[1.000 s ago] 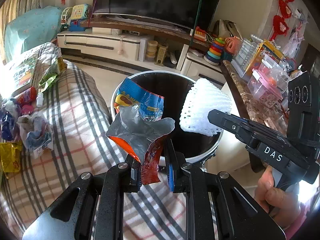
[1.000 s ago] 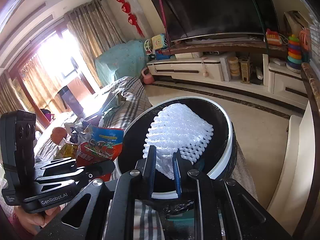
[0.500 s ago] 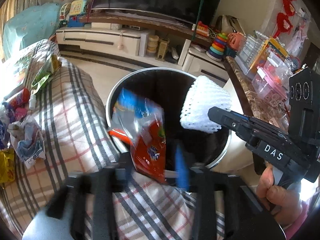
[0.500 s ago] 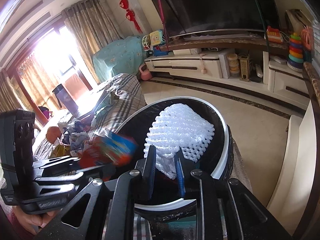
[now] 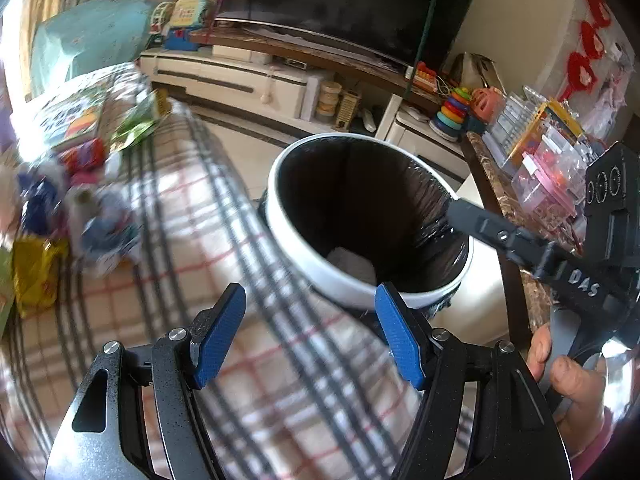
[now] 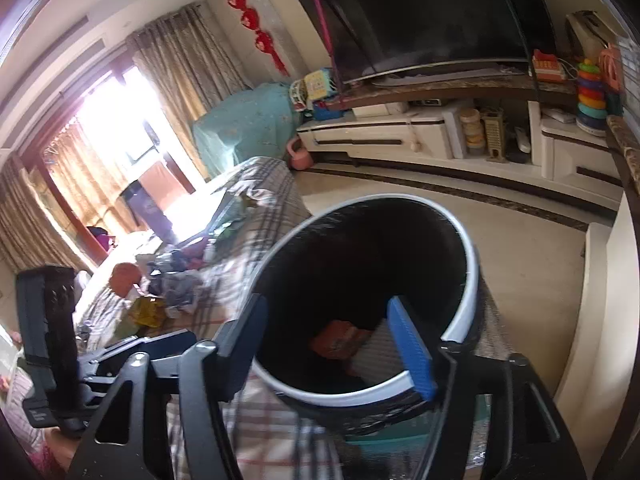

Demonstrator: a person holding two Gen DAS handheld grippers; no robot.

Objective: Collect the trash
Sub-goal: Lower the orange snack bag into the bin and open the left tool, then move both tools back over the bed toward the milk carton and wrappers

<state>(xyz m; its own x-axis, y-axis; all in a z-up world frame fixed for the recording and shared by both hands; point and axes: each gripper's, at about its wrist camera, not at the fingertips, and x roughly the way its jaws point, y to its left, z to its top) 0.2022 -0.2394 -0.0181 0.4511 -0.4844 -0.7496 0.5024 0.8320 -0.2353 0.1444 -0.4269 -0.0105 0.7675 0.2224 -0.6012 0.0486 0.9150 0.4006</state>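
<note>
Both the left gripper (image 5: 310,330) and right gripper (image 6: 340,344) hang over the bin (image 5: 298,256), fingers wide, empty; next, reach for the wrappers (image 5: 96,220) on the desk (image 5: 304,400).

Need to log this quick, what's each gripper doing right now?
Left gripper: open, holding nothing.
Right gripper: open, holding nothing.

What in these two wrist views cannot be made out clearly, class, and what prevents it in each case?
- Trash pile on the plaid cloth, left wrist view: motion blur hides individual items.
- Bin contents, right wrist view: dark liner and blur; only an orange shape shows.
- Bin's base: cut off behind both tools.
</note>
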